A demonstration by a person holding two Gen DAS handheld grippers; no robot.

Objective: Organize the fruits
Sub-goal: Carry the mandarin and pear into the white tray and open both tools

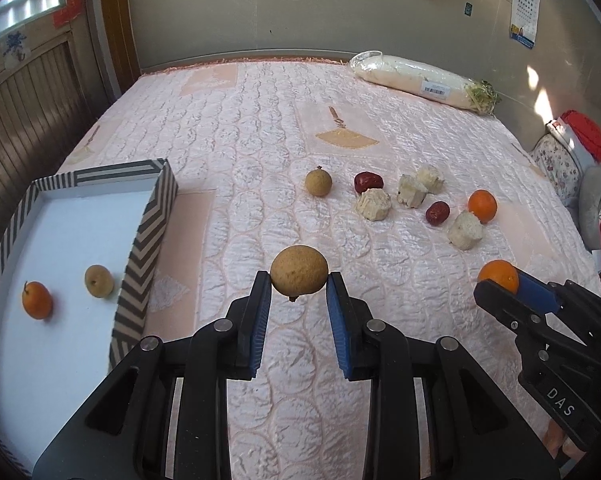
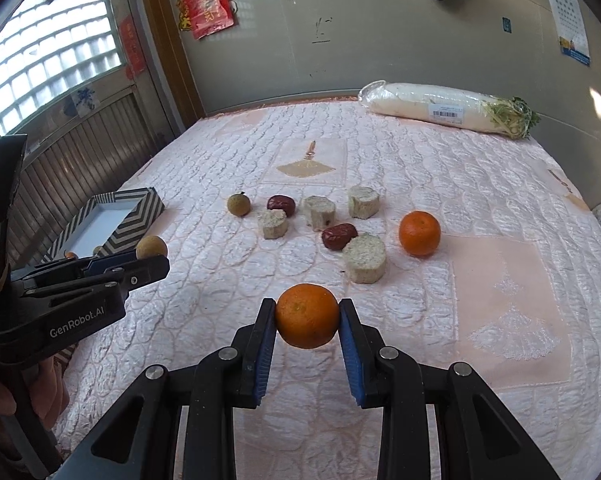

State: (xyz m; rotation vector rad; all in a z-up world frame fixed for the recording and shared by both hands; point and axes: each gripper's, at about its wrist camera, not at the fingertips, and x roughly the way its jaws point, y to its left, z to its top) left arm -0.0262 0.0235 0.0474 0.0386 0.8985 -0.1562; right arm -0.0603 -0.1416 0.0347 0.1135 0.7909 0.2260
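Observation:
My left gripper point(image 1: 299, 283) is shut on a tan longan point(image 1: 299, 270), held above the quilt just right of the striped box point(image 1: 148, 236). A small orange point(image 1: 37, 300) and another longan point(image 1: 99, 281) lie on the white floor of that box. My right gripper point(image 2: 307, 316) is shut on an orange point(image 2: 307, 315), also lifted off the quilt. Loose on the quilt are a third longan point(image 1: 318, 182), two red dates point(image 1: 367, 181) point(image 1: 437, 213), another orange point(image 1: 482, 205) and several pale chunks point(image 1: 373, 205).
A wrapped white radish point(image 1: 424, 80) lies at the far right of the bed by the wall. A wooden panel wall runs along the left behind the box. Cloth bundles point(image 1: 572, 160) sit off the bed's right edge. A hand point(image 2: 4, 400) holds the left gripper.

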